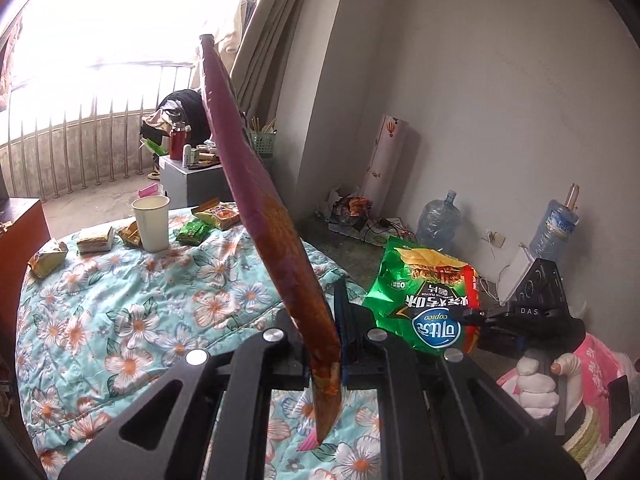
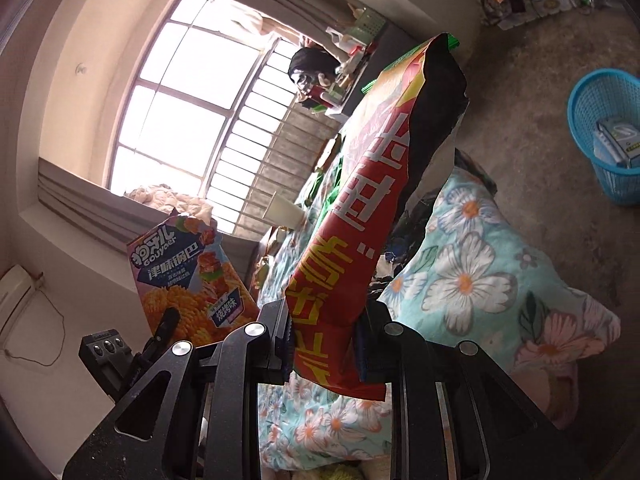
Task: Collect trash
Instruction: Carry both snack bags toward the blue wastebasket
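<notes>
Left wrist view showed the left gripper (image 1: 338,344) clamped on a purple snack bag (image 1: 256,184) seen edge-on, while at 3 o'clock the right gripper (image 1: 474,318) pinched a green chip bag (image 1: 424,296). Right wrist view put one blue basket (image 2: 604,136) at 2 o'clock on the floor; carrying both bags there without loosening either grip seemed best. Five small wrappers and one paper cup (image 1: 151,222) lay on the floral bed (image 1: 120,312).

A paper cup (image 1: 151,222) stands near the far edge of the bed (image 1: 120,300), small snack packets (image 1: 94,239) on either side. A basket (image 2: 606,136) sits on the floor (image 2: 528,92) beside the bed.
</notes>
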`<state>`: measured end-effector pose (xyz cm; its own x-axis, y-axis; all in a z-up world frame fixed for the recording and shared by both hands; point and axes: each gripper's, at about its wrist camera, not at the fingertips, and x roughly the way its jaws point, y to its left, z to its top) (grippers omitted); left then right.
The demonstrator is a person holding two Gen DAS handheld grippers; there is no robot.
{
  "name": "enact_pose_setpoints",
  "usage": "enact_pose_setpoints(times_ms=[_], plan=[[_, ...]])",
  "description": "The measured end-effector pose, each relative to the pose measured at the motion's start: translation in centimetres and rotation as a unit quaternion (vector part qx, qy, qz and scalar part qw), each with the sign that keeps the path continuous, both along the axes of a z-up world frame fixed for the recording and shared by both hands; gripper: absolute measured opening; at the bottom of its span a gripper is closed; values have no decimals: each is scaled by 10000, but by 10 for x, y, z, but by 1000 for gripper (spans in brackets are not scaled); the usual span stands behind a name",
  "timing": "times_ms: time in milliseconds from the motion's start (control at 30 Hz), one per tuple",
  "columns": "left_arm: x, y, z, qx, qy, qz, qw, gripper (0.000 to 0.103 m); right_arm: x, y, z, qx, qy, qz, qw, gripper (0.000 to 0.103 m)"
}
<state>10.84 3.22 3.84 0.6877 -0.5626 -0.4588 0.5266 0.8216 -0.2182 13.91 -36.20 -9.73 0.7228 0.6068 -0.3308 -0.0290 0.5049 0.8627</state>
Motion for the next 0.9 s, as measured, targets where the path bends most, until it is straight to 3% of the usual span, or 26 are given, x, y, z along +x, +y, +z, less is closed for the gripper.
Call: enact_pose_setpoints(times_ms=[467, 900], plan=[[22, -114, 14, 62, 26, -997, 9950, 9, -39, -60, -33, 462, -29, -838, 9954, 21], [55, -226, -18, 110, 550, -1837, 9814, 9, -71, -110, -71, 939, 236, -1743, 9799, 21]])
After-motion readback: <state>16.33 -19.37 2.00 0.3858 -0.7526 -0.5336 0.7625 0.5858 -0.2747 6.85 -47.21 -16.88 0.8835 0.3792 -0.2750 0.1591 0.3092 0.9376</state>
